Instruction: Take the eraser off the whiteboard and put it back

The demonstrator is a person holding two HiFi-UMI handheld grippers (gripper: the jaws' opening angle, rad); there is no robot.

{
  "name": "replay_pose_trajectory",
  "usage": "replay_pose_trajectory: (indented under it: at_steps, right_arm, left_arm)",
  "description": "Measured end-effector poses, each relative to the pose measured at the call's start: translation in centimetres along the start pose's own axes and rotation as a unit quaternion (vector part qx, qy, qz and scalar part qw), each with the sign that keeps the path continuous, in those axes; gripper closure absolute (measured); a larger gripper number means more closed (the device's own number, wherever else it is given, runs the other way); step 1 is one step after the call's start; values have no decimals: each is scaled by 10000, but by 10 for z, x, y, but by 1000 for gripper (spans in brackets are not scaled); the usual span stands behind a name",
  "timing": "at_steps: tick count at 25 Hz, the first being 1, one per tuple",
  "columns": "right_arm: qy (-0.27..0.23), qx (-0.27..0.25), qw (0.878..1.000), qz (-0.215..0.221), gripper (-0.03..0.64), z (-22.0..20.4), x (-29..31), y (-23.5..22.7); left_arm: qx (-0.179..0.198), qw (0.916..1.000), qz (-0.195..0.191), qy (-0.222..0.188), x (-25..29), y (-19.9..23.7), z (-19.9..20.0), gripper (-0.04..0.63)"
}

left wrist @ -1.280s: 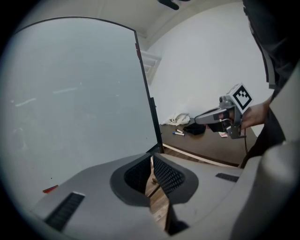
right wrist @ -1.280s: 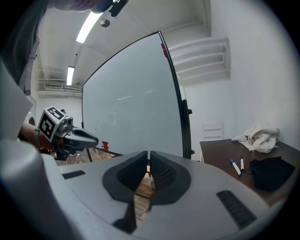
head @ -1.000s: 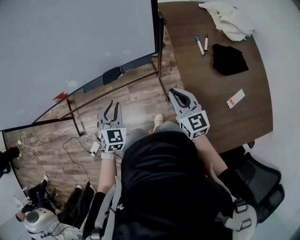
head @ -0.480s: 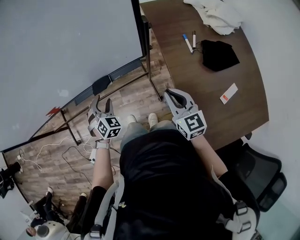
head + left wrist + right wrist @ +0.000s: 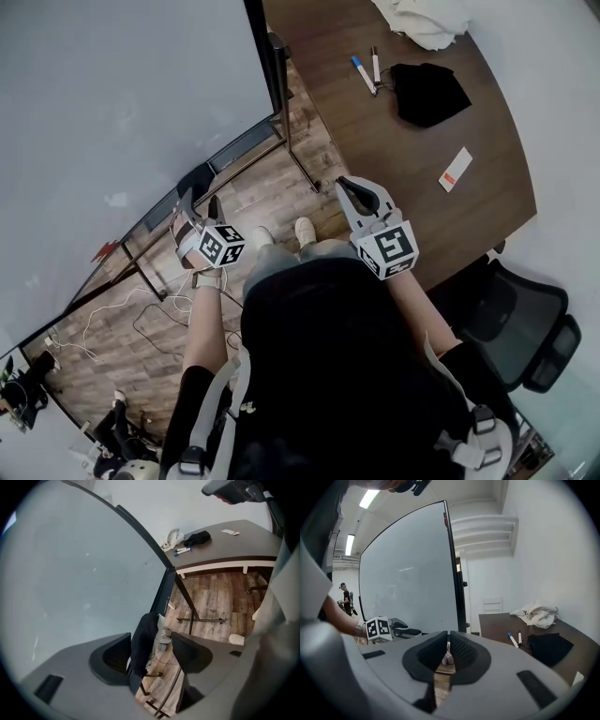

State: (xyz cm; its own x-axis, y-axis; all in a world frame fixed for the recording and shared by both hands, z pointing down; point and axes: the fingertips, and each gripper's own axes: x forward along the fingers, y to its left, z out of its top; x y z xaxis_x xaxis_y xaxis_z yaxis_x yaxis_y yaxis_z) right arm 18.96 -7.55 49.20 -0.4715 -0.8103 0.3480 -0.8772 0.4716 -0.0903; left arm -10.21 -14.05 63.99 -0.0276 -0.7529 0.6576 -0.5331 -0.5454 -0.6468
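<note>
A dark eraser (image 5: 196, 178) rests on the tray along the bottom edge of the big whiteboard (image 5: 112, 94). My left gripper (image 5: 199, 200) hovers just short of it and points down at it. In the left gripper view the eraser (image 5: 140, 637) stands upright in the gap between the jaws, which are opening; the pads do not press on it. My right gripper (image 5: 349, 185) is held to the right over the floor near the table corner. In its own view the right gripper (image 5: 448, 641) has its jaws together with nothing between them.
A brown table (image 5: 422, 141) at the right carries two markers (image 5: 364, 71), a black cloth (image 5: 428, 94), a white cloth (image 5: 422, 19) and a small card (image 5: 455, 169). The whiteboard's metal stand legs (image 5: 300, 164) cross the wooden floor. Cables (image 5: 141, 314) lie at left; an office chair (image 5: 525, 328) stands at right.
My left gripper has moved left and down toward the whiteboard tray, rolled, and its jaws have spread wide. The right gripper has hardly shifted.
</note>
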Motion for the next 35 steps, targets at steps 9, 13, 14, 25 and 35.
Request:
replay_pose_trajectory:
  at_steps: [9, 13, 14, 25, 35]
  right_arm:
    - [174, 146, 9987, -446, 589, -6, 5, -4]
    - [235, 162, 9981, -552, 589, -7, 7, 0]
    - [245, 166, 9979, -572, 589, -7, 7, 1]
    - [282, 96, 9978, -600, 589, -3, 12, 23]
    - [244, -15, 9989, -405, 589, 4, 20, 37]
  left_arm:
    - [500, 9987, -31, 67, 32, -2, -7, 322]
    - [576, 9983, -24, -11, 42, -1, -7, 324]
    - [604, 9982, 0, -42, 44, 0, -7, 324]
    - [644, 9973, -15, -348, 42, 3, -4, 385]
    - [632, 9970, -99, -440, 26, 0, -6, 405]
